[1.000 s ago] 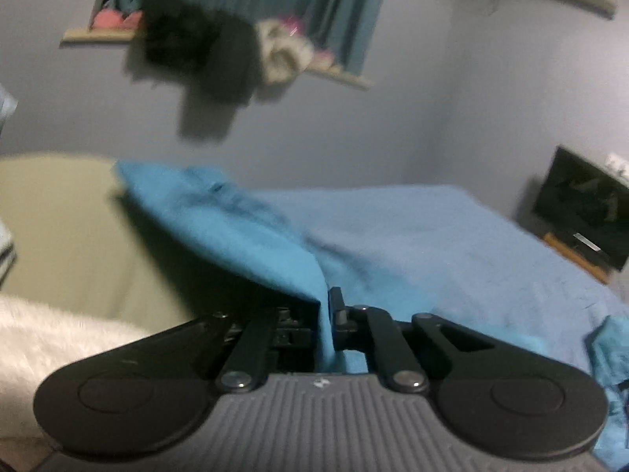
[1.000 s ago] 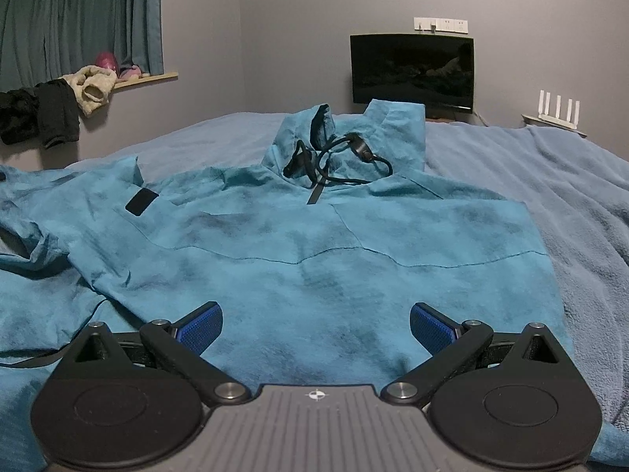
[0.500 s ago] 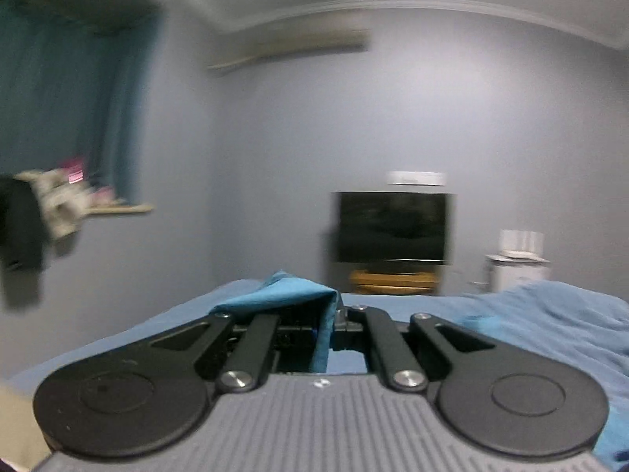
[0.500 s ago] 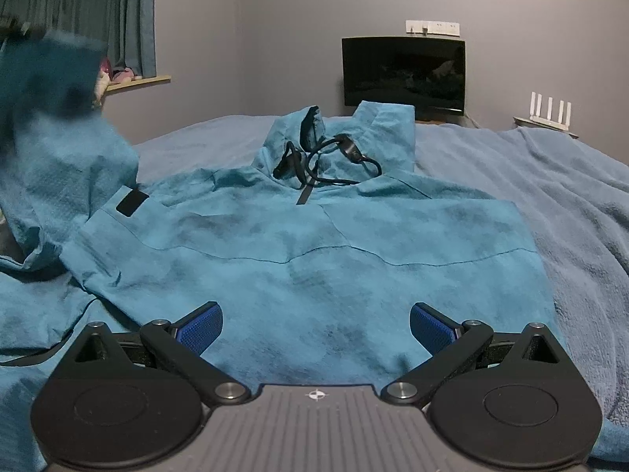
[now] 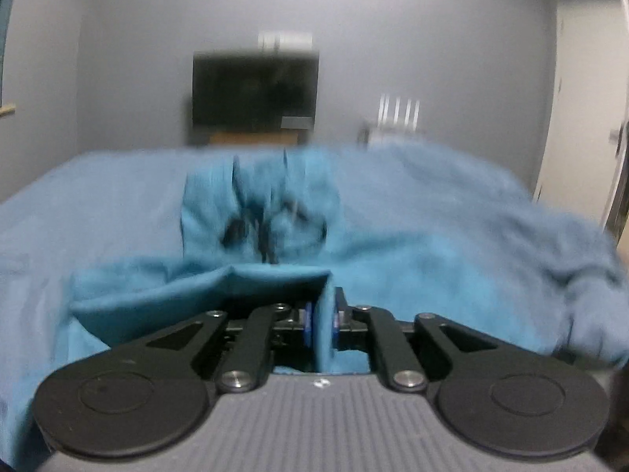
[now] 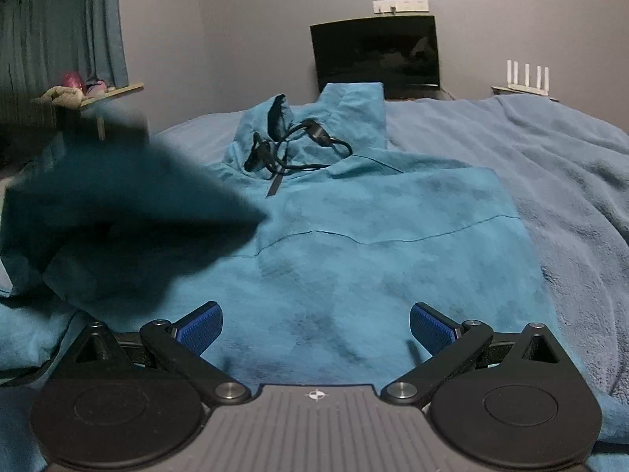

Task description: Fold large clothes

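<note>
The teal hooded garment [image 6: 373, 236] lies spread across the bed [image 6: 570, 181], mid-frame. The left claw [image 5: 321, 324], its jaws just easing apart, has a fabric fold between them. The right claw [image 6: 314, 324] gapes wide, empty.

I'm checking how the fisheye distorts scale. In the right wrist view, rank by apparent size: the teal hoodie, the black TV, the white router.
1. teal hoodie, nearest the camera, so partly inflated
2. black TV
3. white router, clearly smallest
</note>
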`<state>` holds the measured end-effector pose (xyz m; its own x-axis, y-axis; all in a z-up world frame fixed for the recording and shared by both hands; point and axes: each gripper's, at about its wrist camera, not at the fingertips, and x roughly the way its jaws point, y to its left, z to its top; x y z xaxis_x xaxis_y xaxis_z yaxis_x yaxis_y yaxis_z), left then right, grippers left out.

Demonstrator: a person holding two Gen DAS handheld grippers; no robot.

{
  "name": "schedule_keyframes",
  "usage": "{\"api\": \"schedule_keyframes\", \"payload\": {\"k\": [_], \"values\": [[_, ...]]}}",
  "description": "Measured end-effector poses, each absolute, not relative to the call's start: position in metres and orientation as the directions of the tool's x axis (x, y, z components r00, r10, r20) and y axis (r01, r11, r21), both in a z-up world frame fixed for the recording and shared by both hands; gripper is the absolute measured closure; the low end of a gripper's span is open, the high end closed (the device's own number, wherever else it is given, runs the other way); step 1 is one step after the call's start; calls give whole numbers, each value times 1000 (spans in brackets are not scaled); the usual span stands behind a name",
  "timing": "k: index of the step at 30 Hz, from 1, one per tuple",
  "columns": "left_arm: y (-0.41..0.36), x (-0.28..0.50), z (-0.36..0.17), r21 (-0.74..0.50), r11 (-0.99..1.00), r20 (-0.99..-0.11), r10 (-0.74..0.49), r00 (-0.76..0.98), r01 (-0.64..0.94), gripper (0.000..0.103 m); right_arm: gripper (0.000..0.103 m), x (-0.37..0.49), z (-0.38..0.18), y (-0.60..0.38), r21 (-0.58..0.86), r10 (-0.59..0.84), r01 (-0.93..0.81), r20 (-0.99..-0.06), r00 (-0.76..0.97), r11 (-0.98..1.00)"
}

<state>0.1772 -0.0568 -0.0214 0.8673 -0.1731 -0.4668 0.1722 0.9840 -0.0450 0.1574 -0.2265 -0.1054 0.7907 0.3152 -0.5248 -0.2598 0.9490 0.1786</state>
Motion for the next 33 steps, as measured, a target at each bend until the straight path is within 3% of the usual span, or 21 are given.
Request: {"api": "schedule_keyframes", "payload": {"k": [2, 3, 4, 9, 14, 17, 21, 26, 33], "values": [[-54, 169, -30, -27, 982, -489, -176, 854, 187, 64, 0, 156, -105, -228, 178, 309, -252, -525, 793, 951], [-47, 160, -31, -32, 980, -489, -185, 852, 195, 41, 0, 156, -106, -228, 178, 306, -249, -526, 793, 952], [-42, 151, -30, -50, 978, -486, -202, 850, 204, 27, 0, 155, -106, -228, 178, 304, -247, -527, 793, 953], [5, 116, -10, -165, 958, -456, -283, 844, 232, 20, 0, 151, -102, -223, 151, 296, -255, -527, 797, 955], [51, 79, -7, -28, 999, -453, -44, 890, 35, 13, 0, 138, -83, -217, 214, 344, -271, -506, 791, 938], [85, 79, -13, -39, 995, -484, 66, 872, -97, 13, 1, 128, -65, -203, 222, 375, -304, -482, 792, 927], [119, 83, -33, -90, 971, -512, 144, 847, -220, 13, 3, 115, -40, -159, 78, 390, -404, -472, 790, 912], [145, 89, -55, -192, 946, -562, 112, 819, -261, 13, 17, 110, -33, -85, -152, 404, -536, -500, 766, 830], [157, 97, -66, -250, 930, -570, 85, 817, -271, 13, 41, 134, -64, -18, -245, 327, -565, -611, 721, 787]]}}
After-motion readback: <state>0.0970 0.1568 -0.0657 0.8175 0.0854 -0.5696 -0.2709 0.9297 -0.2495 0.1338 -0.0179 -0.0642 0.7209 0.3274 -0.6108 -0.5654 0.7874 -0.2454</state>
